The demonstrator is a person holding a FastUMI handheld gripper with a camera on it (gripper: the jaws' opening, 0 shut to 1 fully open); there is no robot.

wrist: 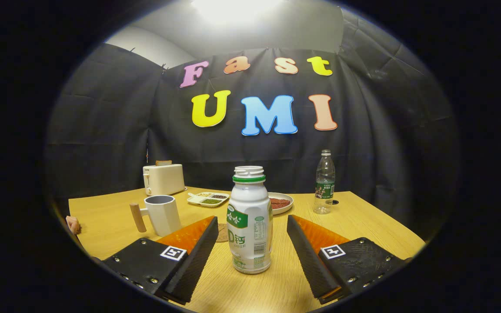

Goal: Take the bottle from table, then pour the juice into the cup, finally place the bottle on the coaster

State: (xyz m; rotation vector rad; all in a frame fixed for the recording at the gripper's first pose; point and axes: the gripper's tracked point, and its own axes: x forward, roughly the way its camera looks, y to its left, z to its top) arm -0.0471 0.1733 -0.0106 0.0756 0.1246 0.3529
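A white bottle (249, 221) with a green neck ring and no cap stands upright on the wooden table (363, 226), between my two fingers. My gripper (250, 226) is open, with a gap on each side of the bottle; neither finger touches it. To the left, just beyond the left finger, stands a white cup (162, 214) with a wooden handle. A round brown coaster (222, 232) lies flat behind the bottle, partly hidden by it and by the left fingertip.
At the back left sits a white toaster (163, 178). Behind the bottle lie a divided white dish (209, 198) of grains and a plate (281, 202) of red food. A clear water bottle (324, 182) stands back right. A person's hand (73, 224) rests at the table's left edge.
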